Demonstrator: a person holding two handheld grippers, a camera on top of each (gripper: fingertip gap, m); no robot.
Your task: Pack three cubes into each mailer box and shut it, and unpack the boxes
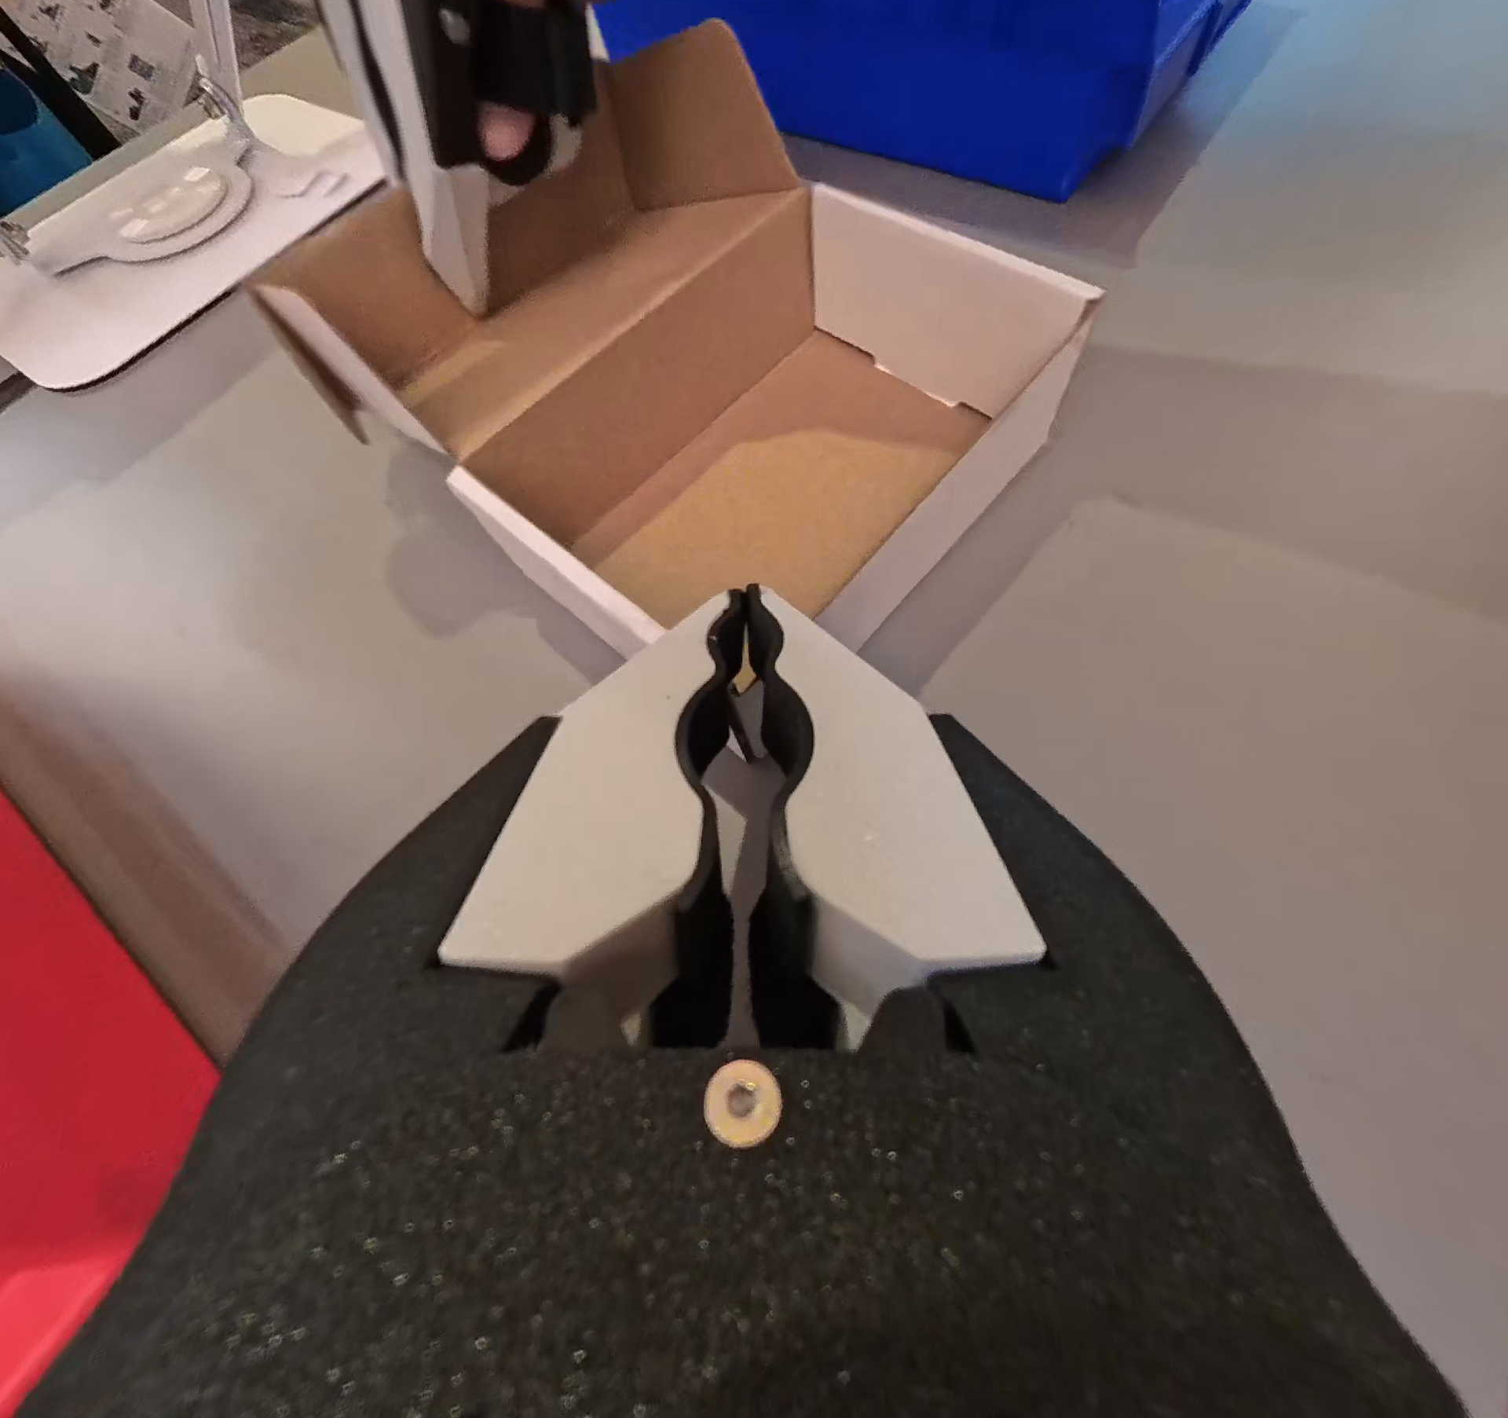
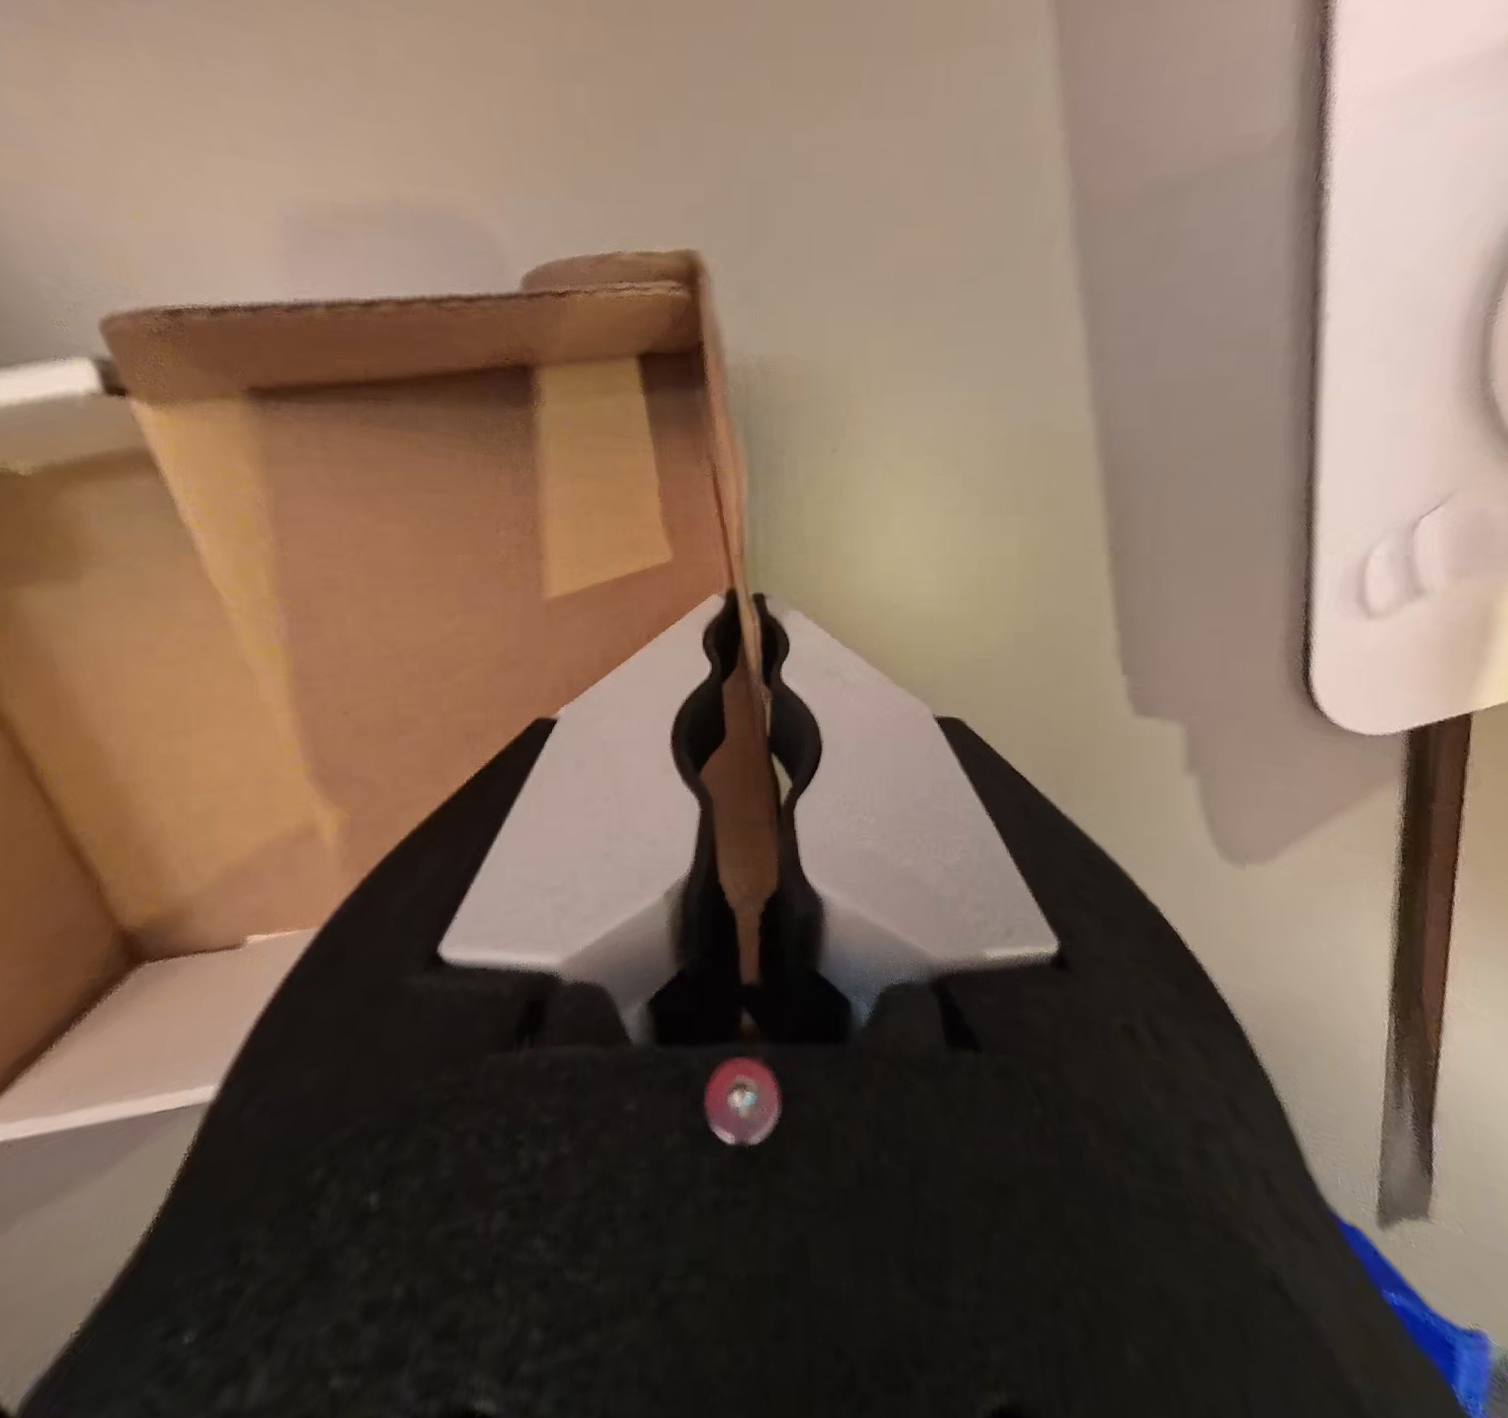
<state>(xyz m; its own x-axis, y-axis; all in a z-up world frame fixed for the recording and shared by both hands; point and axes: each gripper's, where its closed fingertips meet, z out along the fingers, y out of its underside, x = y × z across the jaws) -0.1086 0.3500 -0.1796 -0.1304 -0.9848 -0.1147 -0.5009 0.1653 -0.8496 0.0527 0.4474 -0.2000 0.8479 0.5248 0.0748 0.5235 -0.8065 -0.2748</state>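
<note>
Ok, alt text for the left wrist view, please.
An open, empty mailer box sits on a grey table, its near corner pinched by the shut left tongs. The right tongs hold its raised lid from above; a blue bin stands behind.

Left wrist view: looks forward and down along the left gripper (image 1: 749, 603) from close above the near corner of the open box (image 1: 938, 301), with the grey table (image 1: 1224, 644) and blue bin (image 1: 938, 32) beyond. Right wrist view: looks steeply down along the right gripper (image 2: 747, 611), very close to the box's raised lid (image 2: 457, 530). Shared: the box, table, white stand (image 1: 163, 236) and right gripper.
</note>
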